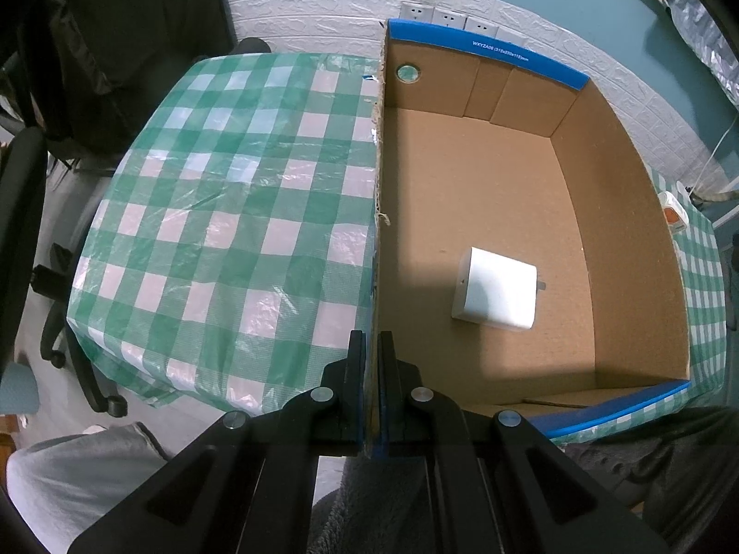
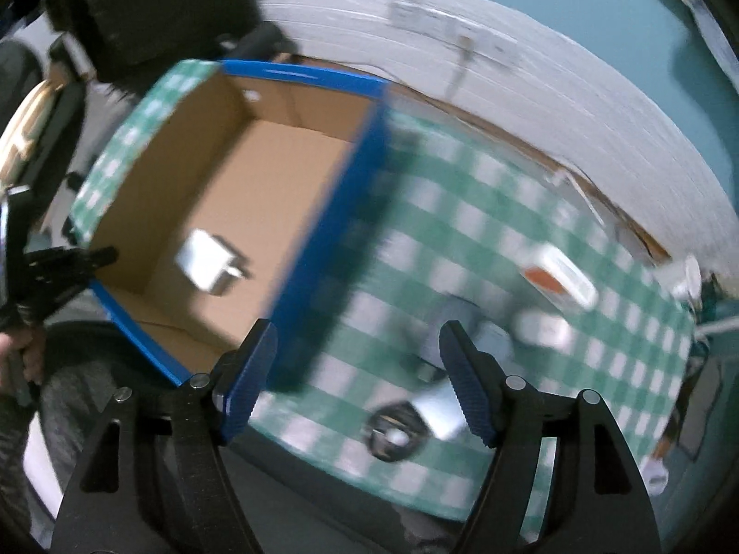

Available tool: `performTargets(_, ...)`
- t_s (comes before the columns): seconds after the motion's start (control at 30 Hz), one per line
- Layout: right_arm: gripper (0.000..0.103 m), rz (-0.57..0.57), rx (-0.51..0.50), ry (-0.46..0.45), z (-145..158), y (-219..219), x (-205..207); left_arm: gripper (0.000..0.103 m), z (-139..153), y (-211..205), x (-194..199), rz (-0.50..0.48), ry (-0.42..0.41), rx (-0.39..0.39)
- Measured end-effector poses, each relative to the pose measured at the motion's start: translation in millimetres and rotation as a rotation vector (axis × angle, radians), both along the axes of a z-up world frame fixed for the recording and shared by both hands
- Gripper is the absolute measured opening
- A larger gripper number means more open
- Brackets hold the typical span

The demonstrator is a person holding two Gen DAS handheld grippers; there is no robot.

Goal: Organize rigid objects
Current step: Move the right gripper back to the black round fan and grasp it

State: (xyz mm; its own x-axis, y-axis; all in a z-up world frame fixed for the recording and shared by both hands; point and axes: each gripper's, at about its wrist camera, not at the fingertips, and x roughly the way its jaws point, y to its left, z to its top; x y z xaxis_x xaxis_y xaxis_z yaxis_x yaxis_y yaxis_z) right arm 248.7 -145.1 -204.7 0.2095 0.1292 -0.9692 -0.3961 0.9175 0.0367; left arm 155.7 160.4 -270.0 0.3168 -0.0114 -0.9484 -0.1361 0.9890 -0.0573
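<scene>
An open cardboard box [image 1: 623, 212] with blue rims stands on the checked table. A white charger block [image 1: 496, 289] lies on its floor; it also shows in the right wrist view [image 2: 205, 261]. My left gripper [image 1: 371, 346] is shut on the box's left wall near the front corner. My right gripper [image 2: 360, 346] is open and empty, above the table just right of the box [image 2: 323, 240]. That view is blurred. A white and orange object [image 2: 561, 279], a small white object [image 2: 542, 330] and a dark round object [image 2: 392, 429] lie on the cloth ahead of it.
The green and white checked cloth [image 1: 221, 212] covers the table left of the box. Wall sockets [image 1: 441, 16] sit behind the box. A black office chair [image 1: 27, 212] stands at the left. A white and orange item [image 1: 674, 217] lies right of the box.
</scene>
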Motion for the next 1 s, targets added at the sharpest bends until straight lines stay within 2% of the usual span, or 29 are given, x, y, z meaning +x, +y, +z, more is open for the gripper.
performTargets(0.17,0.073,-0.106,-0.013,0.082,-31.8,-49.0,-3.7,0.004,-0.6,-2.1,1.2,-0.001,0.001,0.001)
performTargets(0.33,0.073,-0.136,-0.01,0.158,-64.7,-67.8,-21.4,0.004,-0.8,-2.4,1.4,-0.001,0.002,0.002)
performTargets(0.6,0.073,-0.158,0.0,0.247,-109.0,-65.8,-47.8,0.004,-0.8,-2.3,0.9,-0.003,0.002,0.003)
performTargets(1.0,0.076,-0.171,-0.031,0.276,-140.9,-47.1,-43.8,0.004,-0.9,-2.4,0.9,-0.004,0.002,0.005)
